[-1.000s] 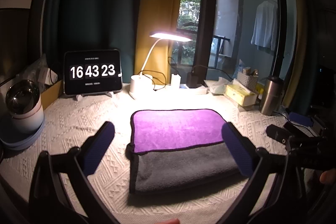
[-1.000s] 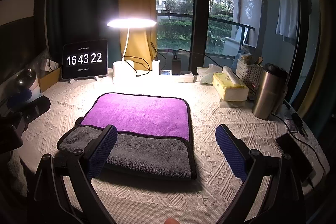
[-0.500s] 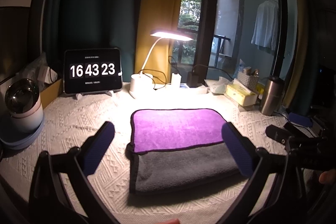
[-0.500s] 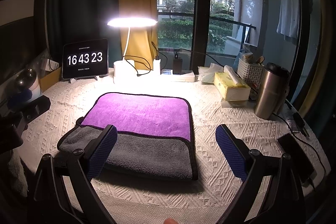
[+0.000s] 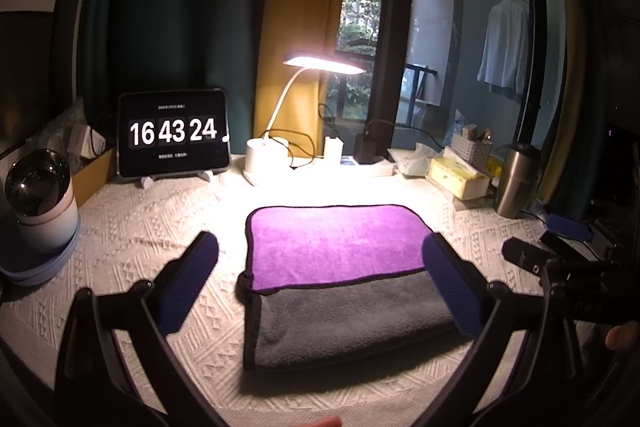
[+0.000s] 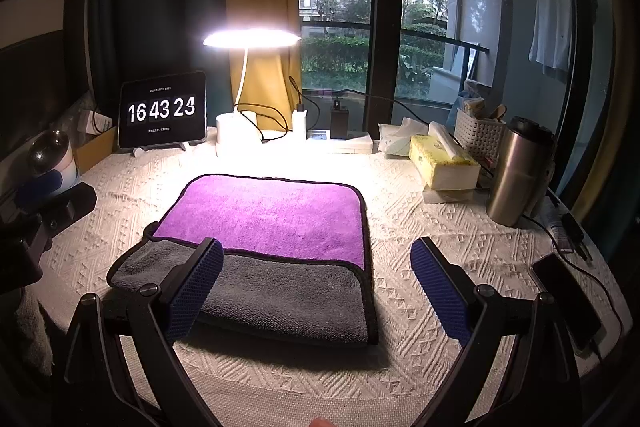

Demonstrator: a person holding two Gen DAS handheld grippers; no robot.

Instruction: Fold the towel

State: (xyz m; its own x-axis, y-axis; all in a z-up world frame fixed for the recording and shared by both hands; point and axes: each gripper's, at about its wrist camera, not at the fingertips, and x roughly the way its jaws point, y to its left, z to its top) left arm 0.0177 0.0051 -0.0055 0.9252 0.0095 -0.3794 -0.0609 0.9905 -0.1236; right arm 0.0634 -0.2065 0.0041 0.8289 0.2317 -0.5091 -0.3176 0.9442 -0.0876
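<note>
A towel [image 5: 340, 267] lies folded on the white patterned tablecloth [image 5: 144, 235]. Its purple side covers the far part and a grey strip shows along the near edge; it also shows in the right wrist view [image 6: 272, 239]. My left gripper [image 5: 320, 263] is open and empty, held above the table just in front of the towel. My right gripper [image 6: 316, 267] is open and empty too, held over the towel's near right part. The right gripper's body shows at the right edge of the left wrist view [image 5: 560, 267].
At the back stand a tablet clock [image 5: 174, 133], a lit desk lamp [image 5: 320, 67], a tissue box [image 6: 442, 163], a steel flask [image 6: 516, 171] and a basket [image 6: 478, 135]. A round jar [image 5: 38, 203] sits far left. A phone [image 6: 568, 299] lies at the right edge.
Nothing has visibly moved except the clock reading; both grippers stay open and still, and the towel lies as before.
</note>
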